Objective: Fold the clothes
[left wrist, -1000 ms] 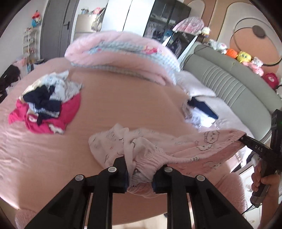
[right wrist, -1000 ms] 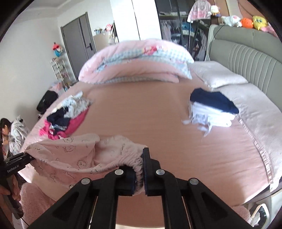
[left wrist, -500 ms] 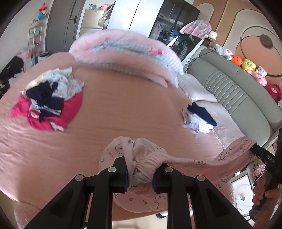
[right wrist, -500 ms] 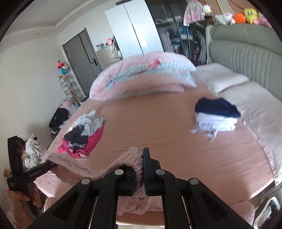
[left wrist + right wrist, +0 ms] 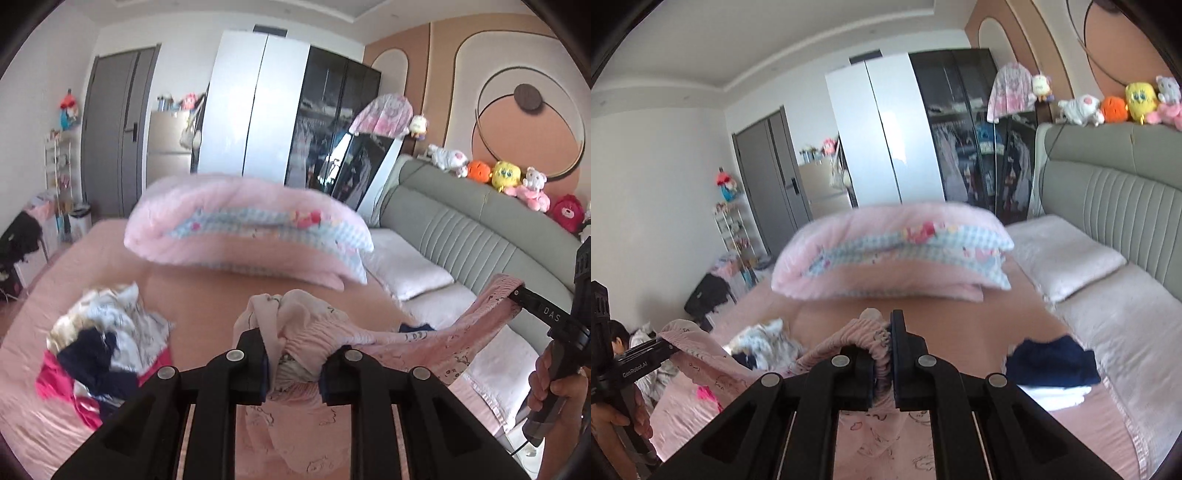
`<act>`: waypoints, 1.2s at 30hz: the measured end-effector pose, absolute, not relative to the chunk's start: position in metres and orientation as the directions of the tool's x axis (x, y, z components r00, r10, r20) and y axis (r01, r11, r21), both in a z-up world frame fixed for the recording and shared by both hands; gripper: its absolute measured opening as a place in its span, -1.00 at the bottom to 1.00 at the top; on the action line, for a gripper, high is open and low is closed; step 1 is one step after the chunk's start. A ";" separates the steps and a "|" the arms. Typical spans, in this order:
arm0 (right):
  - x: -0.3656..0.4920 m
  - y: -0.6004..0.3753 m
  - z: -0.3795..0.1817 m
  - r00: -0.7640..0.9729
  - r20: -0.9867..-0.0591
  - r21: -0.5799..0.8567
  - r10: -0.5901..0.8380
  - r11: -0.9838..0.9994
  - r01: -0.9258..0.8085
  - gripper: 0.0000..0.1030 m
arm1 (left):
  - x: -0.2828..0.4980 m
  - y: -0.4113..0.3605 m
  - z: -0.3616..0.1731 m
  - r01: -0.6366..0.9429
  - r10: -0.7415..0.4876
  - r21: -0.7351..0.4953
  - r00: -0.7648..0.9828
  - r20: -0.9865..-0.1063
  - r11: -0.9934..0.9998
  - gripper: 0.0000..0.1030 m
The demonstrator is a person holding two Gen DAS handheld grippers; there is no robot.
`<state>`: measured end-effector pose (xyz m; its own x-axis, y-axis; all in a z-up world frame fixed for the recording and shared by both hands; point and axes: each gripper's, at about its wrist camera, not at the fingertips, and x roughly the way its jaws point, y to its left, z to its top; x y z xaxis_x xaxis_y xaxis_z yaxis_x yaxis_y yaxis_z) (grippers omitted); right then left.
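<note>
Compared with the frames a second earlier, both views now sit higher above the bed (image 5: 207, 295): wardrobe (image 5: 258, 107) and ceiling fill the upper half, and the pink garment (image 5: 436, 343), which then drooped onto the sheet, now hangs stretched between the two grippers, clear of the bed.

The left gripper (image 5: 293, 360) points slightly downward across the bed, its jaws pinching a bunched, ribbed edge of the garment. The right gripper (image 5: 882, 360), its jaws pressed nearly together, pinches the gathered band at the garment's other end (image 5: 864, 332); it too points slightly downward. In the left view the right gripper (image 5: 517, 293) appears at the right edge, held by a hand (image 5: 557, 391) wrapped around the handle. In the right view the left gripper (image 5: 670, 345) appears at the left edge, above its hand (image 5: 624, 417).

The unfolded pile (image 5: 96, 347) lies on the near left of the bed, the folded stack (image 5: 1052, 365) on the right. The garment's lower part is hidden behind the gripper bodies; the rolled quilt (image 5: 243, 229) on the far side is motion-blurred.
</note>
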<state>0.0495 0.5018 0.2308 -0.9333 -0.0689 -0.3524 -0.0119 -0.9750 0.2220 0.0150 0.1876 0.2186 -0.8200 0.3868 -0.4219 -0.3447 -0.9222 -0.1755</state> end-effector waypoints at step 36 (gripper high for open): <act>0.151 0.478 -0.137 -0.522 -0.852 0.132 -0.024 -0.977 -0.170 -0.88 | 0.127 0.191 -0.123 -0.360 0.178 -0.004 -0.452 -0.874 -0.933 -0.09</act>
